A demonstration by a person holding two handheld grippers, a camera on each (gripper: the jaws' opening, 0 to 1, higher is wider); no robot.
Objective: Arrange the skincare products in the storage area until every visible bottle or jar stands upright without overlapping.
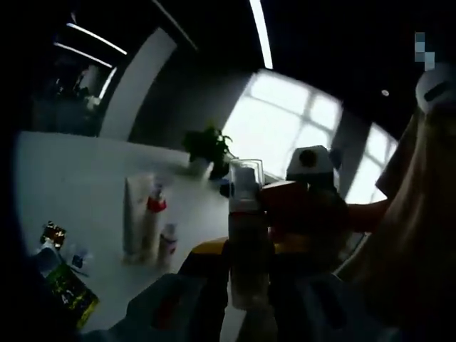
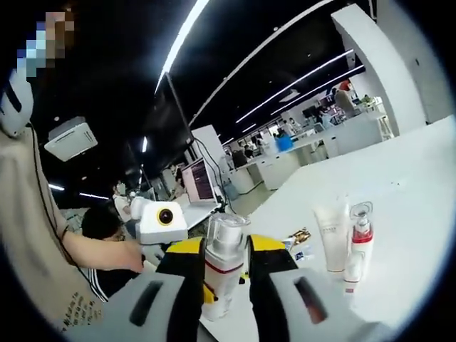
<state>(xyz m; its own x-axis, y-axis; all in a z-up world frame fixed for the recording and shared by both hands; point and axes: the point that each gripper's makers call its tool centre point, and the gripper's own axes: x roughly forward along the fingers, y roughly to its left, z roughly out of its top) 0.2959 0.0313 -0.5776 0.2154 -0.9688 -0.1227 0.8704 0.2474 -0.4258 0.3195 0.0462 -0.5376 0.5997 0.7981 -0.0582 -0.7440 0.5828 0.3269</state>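
The right gripper (image 2: 226, 285) was clamped on a clear-capped bottle (image 2: 223, 265) with a red band, its two yellow-padded jaws pressed against the bottle's sides. The bottle stood nearly upright between them, over the near edge of the white table (image 2: 420, 192).

In the left gripper view the same bottle (image 1: 245, 235) rose in the centre, dim against the bright window behind. The left gripper (image 1: 246, 303) sat low around its base, but the jaws were in deep shadow, so whether they gripped the bottle or merely flanked it could not be told. The right gripper (image 1: 299, 206), red and yellow, showed just beyond the bottle in that view.

Away from the held bottle, farther onto the table, a white tube (image 2: 331, 236) stood cap-down, with a red-collared bottle (image 2: 360, 239) touching or just beside it and a small white bottle (image 2: 350, 274) in front of that. In the left gripper view the same three appeared as the tube (image 1: 137, 214), the red-collared bottle (image 1: 154, 217) and the small bottle (image 1: 167, 242), close together and upright. Small flat packets (image 2: 299, 239) lay on the table between the held bottle and the tube. Beyond the held bottle, a potted plant (image 1: 206, 149) stood at the table's far edge. A person's forearm (image 2: 100, 253) reached toward the gripper beside the bottle.
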